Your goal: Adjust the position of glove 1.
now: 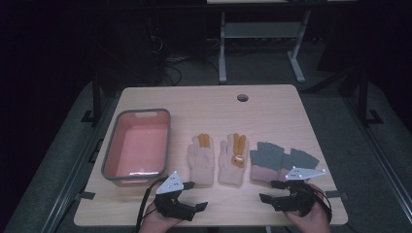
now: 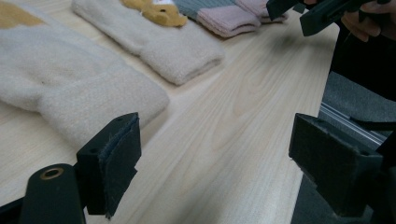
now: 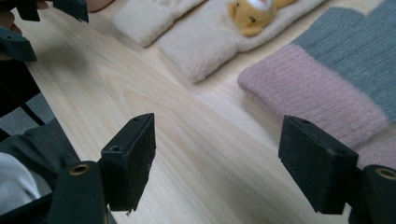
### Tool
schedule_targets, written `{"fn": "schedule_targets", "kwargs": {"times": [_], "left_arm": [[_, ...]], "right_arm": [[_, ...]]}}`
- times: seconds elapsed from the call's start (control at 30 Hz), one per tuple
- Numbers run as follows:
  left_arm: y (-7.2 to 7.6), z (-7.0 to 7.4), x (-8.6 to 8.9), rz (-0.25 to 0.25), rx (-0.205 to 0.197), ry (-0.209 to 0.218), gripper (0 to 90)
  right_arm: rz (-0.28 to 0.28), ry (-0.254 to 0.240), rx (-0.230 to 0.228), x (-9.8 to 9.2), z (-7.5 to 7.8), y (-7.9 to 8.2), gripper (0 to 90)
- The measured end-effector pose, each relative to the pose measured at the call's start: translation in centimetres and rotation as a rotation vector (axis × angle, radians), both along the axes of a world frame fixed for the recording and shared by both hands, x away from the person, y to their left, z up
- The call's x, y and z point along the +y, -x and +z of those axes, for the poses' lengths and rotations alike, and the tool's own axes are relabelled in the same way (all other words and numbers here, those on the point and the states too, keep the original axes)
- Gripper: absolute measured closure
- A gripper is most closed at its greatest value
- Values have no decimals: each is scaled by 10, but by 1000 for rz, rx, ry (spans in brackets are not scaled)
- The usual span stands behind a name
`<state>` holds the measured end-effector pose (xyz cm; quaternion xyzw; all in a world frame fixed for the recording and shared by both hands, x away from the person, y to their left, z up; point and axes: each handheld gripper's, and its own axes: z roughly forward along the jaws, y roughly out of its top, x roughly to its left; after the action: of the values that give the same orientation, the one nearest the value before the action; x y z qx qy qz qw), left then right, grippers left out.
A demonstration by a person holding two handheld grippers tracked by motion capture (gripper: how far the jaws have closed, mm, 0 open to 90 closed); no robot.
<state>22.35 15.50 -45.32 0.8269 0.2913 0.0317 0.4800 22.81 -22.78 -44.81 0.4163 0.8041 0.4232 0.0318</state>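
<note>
Two cream gloves lie side by side mid-table: one with orange fingertips [image 1: 201, 158], the other [image 1: 234, 160] carrying a small bear figure [image 3: 254, 16]. To their right lies a pair of grey gloves with pink cuffs [image 1: 284, 162]. My left gripper [image 1: 195, 195] hovers near the front edge, just short of the first cream glove's cuff [image 2: 88, 109], open with nothing between its jaws [image 2: 219, 158]. My right gripper [image 1: 270, 191] stands open in front of the pink cuff [image 3: 317, 93], and bare wood shows between its jaws [image 3: 224, 158].
A pink basin with a grey rim [image 1: 110, 151] sits at the table's left, with nothing in it. A cable hole [image 1: 242, 97] is near the far edge. The table's front edge [image 1: 218, 224] runs just under both hands. Desk legs stand on the dark floor behind.
</note>
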Motion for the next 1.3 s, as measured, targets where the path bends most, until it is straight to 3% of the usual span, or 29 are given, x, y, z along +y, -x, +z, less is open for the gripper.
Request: {"fn": "schedule_targets", "kwargs": {"times": [0.47, 0.77, 1.0, 1.3], "left_arm": [[4, -1, -2, -1, -2, -12, 168], [5, 0, -1, 10, -14, -17, 169], [4, -1, -2, 9, -10, -19, 169], [6, 0, -2, 3, -13, -18, 169]], "right_arm": [[-4, 1, -17, 4, 5, -3, 270], [52, 31, -38, 22, 19, -8, 271], [74, 54, 2, 30, 24, -23, 271], [89, 62, 22, 38, 30, -35, 282]]}}
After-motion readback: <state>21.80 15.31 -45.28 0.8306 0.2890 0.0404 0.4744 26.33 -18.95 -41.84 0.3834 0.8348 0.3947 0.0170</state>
